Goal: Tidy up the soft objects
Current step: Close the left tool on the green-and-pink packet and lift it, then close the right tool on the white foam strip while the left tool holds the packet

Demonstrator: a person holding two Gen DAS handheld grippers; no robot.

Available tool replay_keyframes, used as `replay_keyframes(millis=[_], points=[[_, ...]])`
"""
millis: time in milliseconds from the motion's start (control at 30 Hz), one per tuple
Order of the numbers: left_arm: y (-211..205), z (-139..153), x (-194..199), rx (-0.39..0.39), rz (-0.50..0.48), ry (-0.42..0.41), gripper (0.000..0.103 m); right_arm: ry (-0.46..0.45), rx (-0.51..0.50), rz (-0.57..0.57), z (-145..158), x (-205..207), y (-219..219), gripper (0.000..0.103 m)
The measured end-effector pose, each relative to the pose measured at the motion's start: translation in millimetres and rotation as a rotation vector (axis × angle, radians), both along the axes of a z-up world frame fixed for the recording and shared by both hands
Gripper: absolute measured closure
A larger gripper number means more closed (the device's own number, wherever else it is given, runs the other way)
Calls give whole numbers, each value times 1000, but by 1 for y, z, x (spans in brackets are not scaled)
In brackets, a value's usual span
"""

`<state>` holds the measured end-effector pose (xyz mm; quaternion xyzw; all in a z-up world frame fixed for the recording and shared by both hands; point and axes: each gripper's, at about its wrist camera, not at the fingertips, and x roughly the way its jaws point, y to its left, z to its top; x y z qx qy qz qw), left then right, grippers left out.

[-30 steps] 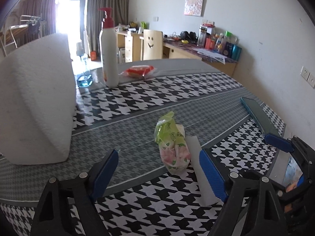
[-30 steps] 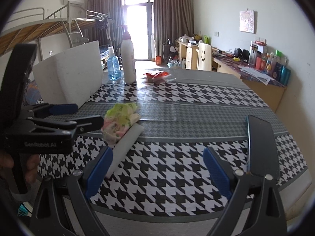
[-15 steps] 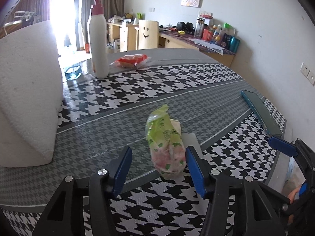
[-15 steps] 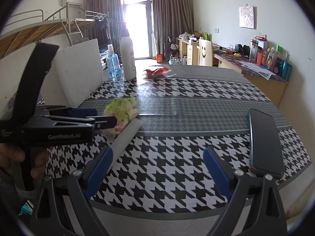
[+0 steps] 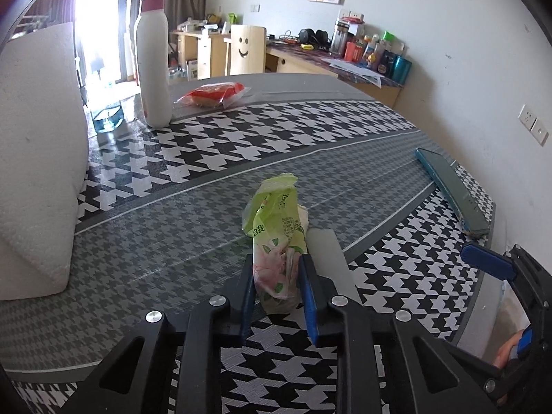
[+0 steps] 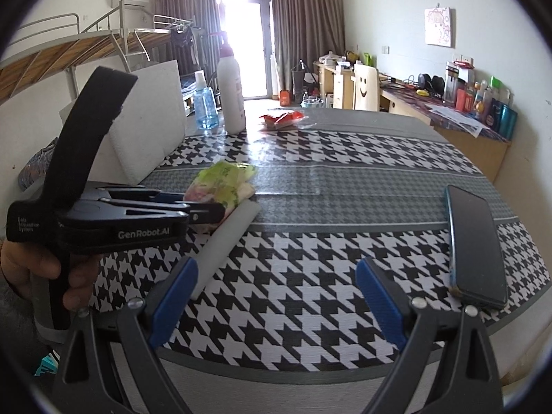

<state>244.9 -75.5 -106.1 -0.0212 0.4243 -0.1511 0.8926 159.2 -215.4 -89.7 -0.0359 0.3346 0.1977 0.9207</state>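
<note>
A green and pink soft tissue pack [image 5: 276,238] lies on the houndstooth table, also in the right wrist view [image 6: 220,186]. My left gripper [image 5: 276,289] is shut on the pack's near end; it shows from the side in the right wrist view [image 6: 207,212]. A white foam strip [image 5: 327,258] lies right beside the pack, also in the right wrist view [image 6: 227,238]. A big white foam block [image 5: 34,158] stands at the left. My right gripper [image 6: 276,293] is open and empty over the table's near edge.
A phone [image 6: 476,245] lies near the table's right edge. A white pump bottle [image 5: 151,65], a blue bottle [image 6: 205,103] and a red snack packet [image 5: 214,94] stand at the far side. A desk with clutter is behind.
My left gripper has moved forward around the tissue pack and its jaws have closed on it. The right gripper has stayed open and shifted slightly.
</note>
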Motion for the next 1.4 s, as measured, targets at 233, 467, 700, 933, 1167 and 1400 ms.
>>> replay_keyframes(millis=[233, 467, 700, 933, 1167, 1400], points=[[16, 8, -8, -29, 52, -49, 82, 10, -2, -5, 0, 1, 9, 8], [22, 15, -17, -17, 81, -96, 82, 30, -36, -5, -6, 6, 25, 8], [32, 20, -23, -16, 126, -128, 82, 36, -48, -28, -6, 6, 38, 10], [33, 24, -29, -12, 136, -153, 81, 94, -49, -59, -14, 12, 47, 26], [35, 28, -33, 0, 159, -183, 81, 113, -76, -107, -17, 12, 61, 38], [43, 34, -38, -23, 172, -200, 81, 109, -108, -136, -19, 3, 72, 45]])
